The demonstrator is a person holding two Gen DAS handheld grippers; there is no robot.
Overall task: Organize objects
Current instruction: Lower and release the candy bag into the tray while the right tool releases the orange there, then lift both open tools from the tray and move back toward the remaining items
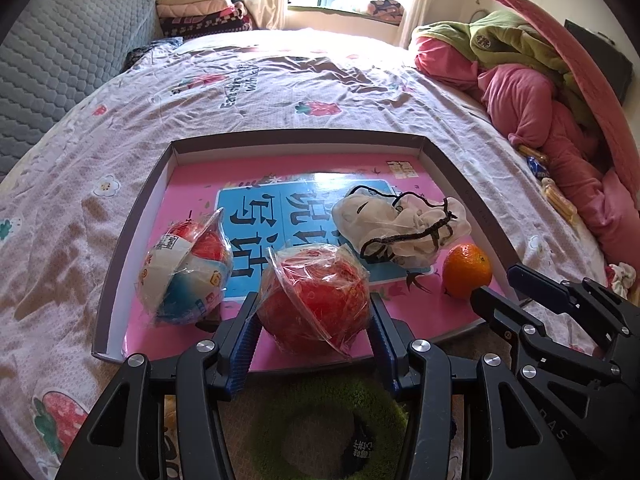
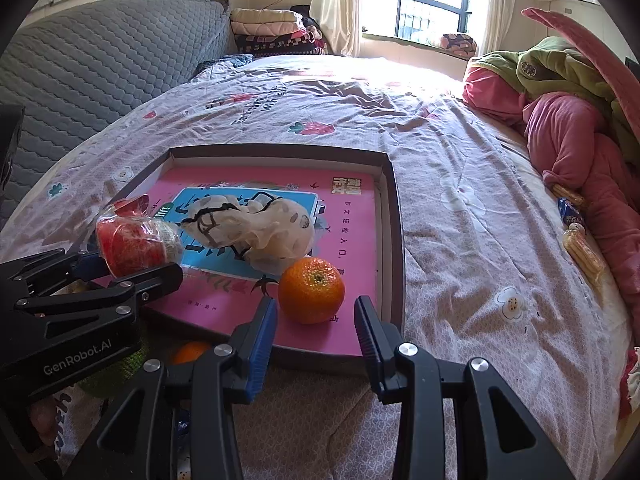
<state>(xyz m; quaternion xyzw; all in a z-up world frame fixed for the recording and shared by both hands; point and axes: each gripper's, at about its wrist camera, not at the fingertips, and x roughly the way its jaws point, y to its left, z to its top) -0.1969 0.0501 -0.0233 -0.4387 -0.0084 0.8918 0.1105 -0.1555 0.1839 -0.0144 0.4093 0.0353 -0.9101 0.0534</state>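
A shallow grey-rimmed box tray (image 1: 296, 136) (image 2: 280, 150) with a pink printed bottom lies on the bed. My left gripper (image 1: 314, 312) (image 2: 134, 270) is shut on a red apple in clear wrap (image 1: 316, 304) (image 2: 134, 246) at the tray's near edge. To its left sits a second wrapped fruit (image 1: 186, 276), red, white and blue. A cream drawstring pouch (image 1: 400, 224) (image 2: 256, 224) lies mid-tray. An orange (image 1: 468, 270) (image 2: 311, 290) rests in the near right corner. My right gripper (image 2: 316, 306) (image 1: 510, 290) stands open just behind it, pads not touching.
A green fuzzy ring (image 1: 328, 428) and another orange (image 2: 192, 352) lie below the tray's near edge. Pink and green bedding (image 2: 568, 140) is piled on the right, with snack packets (image 2: 580, 252) beside it. A grey quilted cushion (image 2: 100, 60) stands on the left.
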